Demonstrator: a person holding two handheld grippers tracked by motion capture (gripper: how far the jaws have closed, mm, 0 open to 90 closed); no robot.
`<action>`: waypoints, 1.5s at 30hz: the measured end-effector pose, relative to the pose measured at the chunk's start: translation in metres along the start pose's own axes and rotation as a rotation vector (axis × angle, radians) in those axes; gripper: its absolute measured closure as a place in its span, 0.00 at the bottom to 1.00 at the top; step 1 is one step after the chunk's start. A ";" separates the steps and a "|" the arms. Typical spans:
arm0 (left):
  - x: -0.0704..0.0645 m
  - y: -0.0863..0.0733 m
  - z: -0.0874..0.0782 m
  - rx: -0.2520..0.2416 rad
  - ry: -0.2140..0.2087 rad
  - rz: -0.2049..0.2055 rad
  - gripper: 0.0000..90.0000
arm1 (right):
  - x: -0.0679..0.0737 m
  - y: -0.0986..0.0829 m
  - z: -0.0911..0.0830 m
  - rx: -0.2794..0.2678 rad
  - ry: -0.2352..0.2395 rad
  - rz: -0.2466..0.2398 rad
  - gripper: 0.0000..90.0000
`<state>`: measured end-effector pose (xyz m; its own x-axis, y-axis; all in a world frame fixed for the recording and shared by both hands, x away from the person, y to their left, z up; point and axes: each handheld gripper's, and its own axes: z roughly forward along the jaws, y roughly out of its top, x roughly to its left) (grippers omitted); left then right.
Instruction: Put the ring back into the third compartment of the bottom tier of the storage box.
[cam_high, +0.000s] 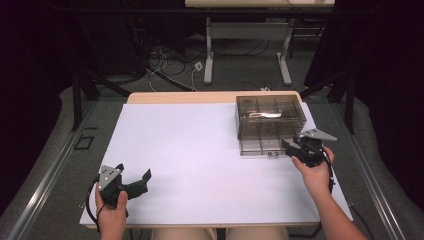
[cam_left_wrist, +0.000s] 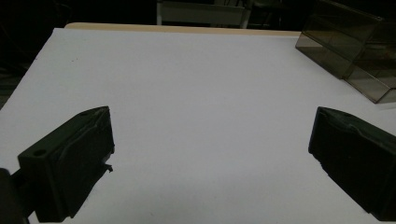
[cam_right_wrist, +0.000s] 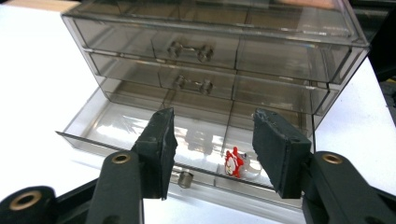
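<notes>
Right gripper (cam_right_wrist: 212, 154), jaws wide and empty, straddles the pulled-out bottom drawer (cam_right_wrist: 140, 128) of the 3-drawer organizer (cam_right_wrist: 219, 51), its red-white figurine (cam_right_wrist: 232, 163) lower centre, between them; left gripper (cam_left_wrist: 210, 154) idles wide.

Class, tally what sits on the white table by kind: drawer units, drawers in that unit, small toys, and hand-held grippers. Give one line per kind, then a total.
Smoky clear drawer unit: 1
Drawers: 3, with the bottom drawer pulled open
Small red and white toy in the open drawer: 1
Grippers: 2, left gripper and right gripper
Total: 7
</notes>
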<state>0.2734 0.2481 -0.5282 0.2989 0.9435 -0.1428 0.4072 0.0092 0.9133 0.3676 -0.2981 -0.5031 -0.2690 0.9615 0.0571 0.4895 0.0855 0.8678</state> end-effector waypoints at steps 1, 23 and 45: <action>0.000 0.000 0.000 0.000 0.000 0.000 0.00 | 0.000 0.000 -0.001 -0.008 0.000 -0.003 0.53; -0.001 0.000 0.000 -0.006 -0.002 0.002 0.00 | 0.022 -0.003 -0.036 -0.077 0.059 -0.074 0.34; -0.002 0.000 -0.001 -0.005 -0.015 0.012 0.00 | 0.039 -0.028 -0.053 -0.104 0.127 -0.075 0.19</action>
<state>0.2720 0.2467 -0.5280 0.3163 0.9386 -0.1379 0.3994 0.0001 0.9168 0.2993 -0.2767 -0.4993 -0.4075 0.9120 0.0464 0.3775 0.1219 0.9180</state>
